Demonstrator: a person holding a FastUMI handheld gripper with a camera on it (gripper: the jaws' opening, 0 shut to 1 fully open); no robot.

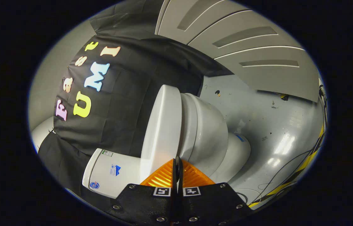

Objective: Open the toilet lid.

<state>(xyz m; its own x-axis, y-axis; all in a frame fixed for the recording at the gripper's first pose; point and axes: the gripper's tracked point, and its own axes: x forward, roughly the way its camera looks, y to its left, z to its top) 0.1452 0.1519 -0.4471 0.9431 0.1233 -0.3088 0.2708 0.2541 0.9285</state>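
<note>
Pinching together with nothing between them, the fingers (178, 163) meet the closed toilet lid's (160, 131) edge.

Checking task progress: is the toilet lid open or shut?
Shut: the lid lies flat against the seat and bowl. The tongs, closed together, sit at its rim.

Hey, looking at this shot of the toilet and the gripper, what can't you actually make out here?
- Whether the gripper pinches the toilet lid: gripper view; its fingers meet at the lid's edge and cover the contact.
- Inside of the bowl: gripper view, covered by the closed lid.
- Stickers on the tank: gripper view, too small to read.
- Lid hinge: gripper view, hidden behind lid and tank.
</note>
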